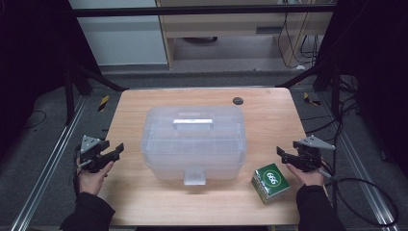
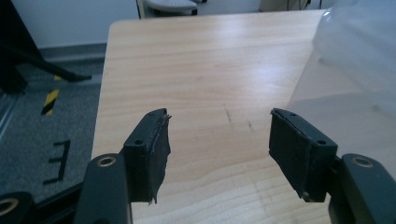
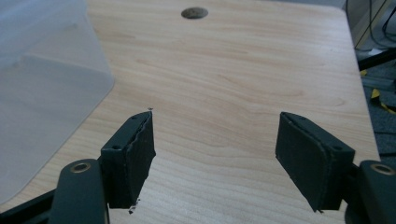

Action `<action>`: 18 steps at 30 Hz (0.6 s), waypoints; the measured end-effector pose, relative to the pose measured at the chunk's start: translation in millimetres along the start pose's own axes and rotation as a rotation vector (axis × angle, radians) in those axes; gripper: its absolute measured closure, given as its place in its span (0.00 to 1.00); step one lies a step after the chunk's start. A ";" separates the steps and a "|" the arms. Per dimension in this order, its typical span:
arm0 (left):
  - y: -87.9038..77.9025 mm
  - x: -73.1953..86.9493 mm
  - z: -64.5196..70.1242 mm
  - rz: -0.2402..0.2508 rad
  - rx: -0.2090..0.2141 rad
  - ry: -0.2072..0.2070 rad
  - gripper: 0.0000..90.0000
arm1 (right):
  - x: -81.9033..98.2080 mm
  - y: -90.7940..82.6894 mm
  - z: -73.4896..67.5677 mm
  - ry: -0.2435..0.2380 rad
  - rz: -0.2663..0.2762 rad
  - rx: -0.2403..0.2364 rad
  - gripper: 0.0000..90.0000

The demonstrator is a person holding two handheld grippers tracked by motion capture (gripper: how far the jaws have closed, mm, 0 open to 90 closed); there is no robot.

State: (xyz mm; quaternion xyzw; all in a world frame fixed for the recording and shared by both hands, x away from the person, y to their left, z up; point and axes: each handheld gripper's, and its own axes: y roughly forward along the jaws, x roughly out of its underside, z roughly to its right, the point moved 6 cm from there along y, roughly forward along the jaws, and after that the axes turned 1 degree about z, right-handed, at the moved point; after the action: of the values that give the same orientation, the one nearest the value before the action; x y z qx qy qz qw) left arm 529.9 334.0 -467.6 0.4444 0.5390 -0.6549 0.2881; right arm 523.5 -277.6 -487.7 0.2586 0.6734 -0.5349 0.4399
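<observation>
A: Left gripper (image 1: 117, 150)?
B: Jaws spread wide, nothing between them. In its own view (image 2: 219, 140) bare wood shows between the pads. Held at the left edge of the table (image 1: 144, 202), well apart from the box.
A: Right gripper (image 1: 280, 153)?
B: Same, jaws apart, nothing held (image 3: 215, 154). It sits at the right edge, jaws pointing inward, just beside and above the green carton (image 1: 271, 182).
A: Hands?
B: Left hand (image 1: 91, 179) and right hand (image 1: 304, 175) come in from the bottom, dark sleeves.
A: The box?
B: Translucent plastic storage box (image 1: 193, 139), lid on, handle on top, latch facing the person. Middle of the table. Its corner shows in the left gripper view (image 2: 359, 51) and the right gripper view (image 3: 46, 84).
A: Other stuff?
B: Green carton lies tilted at the near right, near the box, not touching. Dark round hole (image 1: 238, 101) at the far edge, also seen here (image 3: 194, 13).
</observation>
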 end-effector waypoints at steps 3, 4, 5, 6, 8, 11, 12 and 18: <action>-2.6 -6.3 4.0 0.004 0.010 0.038 0.44 | -1.2 -2.9 -1.1 0.012 0.012 -0.001 0.32; -3.3 -7.8 5.0 0.001 0.013 0.054 0.44 | -1.6 -3.7 -1.8 0.014 0.014 -0.002 0.31; -4.1 -9.6 6.4 0.003 0.016 0.071 0.44 | -1.6 -3.8 -2.3 0.013 0.012 -0.003 0.31; -4.8 -11.5 8.1 0.008 0.029 0.087 0.45 | -1.5 -3.8 -2.9 0.008 0.013 -0.008 0.30; -6.6 -15.5 10.7 0.012 0.056 0.113 0.46 | -0.9 -3.3 -4.1 -0.006 0.008 -0.006 0.30; -12.2 -25.8 11.8 0.045 0.060 0.158 0.45 | -1.7 -3.2 -6.0 -0.027 0.007 -0.003 0.30; -13.7 -28.3 12.2 0.048 0.062 0.166 0.45 | -2.3 -2.9 -6.8 -0.041 0.012 -0.006 0.30; -23.0 -47.7 22.5 0.060 0.107 0.211 0.42 | -1.7 -2.1 -12.9 -0.063 -0.011 -0.011 0.29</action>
State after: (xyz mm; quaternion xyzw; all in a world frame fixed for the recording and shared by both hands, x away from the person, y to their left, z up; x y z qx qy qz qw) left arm 525.0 313.4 -414.1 0.5418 0.5169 -0.6234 0.2250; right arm 518.6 -265.8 -484.6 0.2355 0.6637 -0.5415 0.4592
